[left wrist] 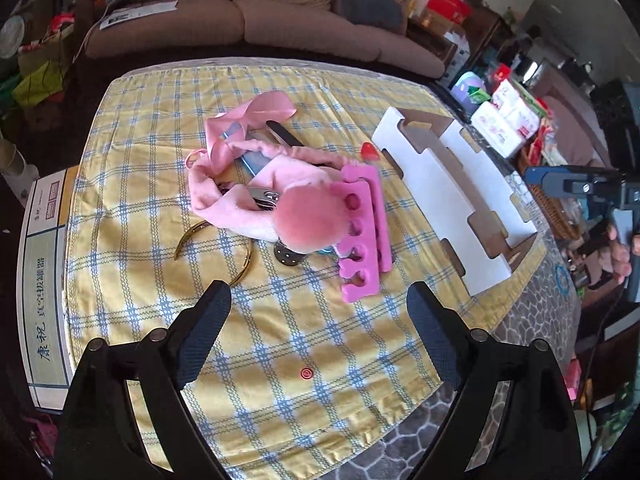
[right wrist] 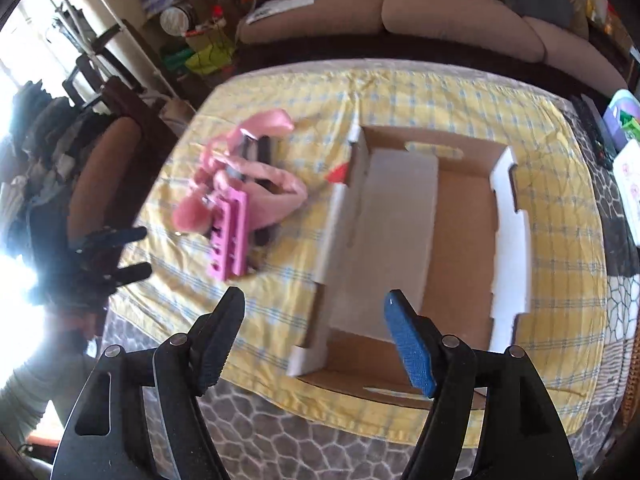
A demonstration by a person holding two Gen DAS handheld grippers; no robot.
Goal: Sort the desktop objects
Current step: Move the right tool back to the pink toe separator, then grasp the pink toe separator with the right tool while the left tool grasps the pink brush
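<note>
The pink foam toe separator (left wrist: 362, 236) lies just ahead of the left gripper (left wrist: 320, 300), long axis running away from its wide-spread, empty fingers. Behind it a fluffy pink pompom (left wrist: 302, 222) tops soft cloth. The right gripper (right wrist: 316, 300), equally wide, hovers over the cardboard box (right wrist: 460, 240).

box (left wrist: 448, 196): on tablecloth (left wrist: 280, 344) | toe separators (left wrist: 362, 236): just left of box | pouch (left wrist: 256, 184): farther left of box | sofa (left wrist: 280, 4): behind box

Bare checked cloth (left wrist: 280, 340) lies before the pink pile (left wrist: 280, 184); the cardboard tray (right wrist: 460, 240) (walled, open-topped) stands beside it.
</note>
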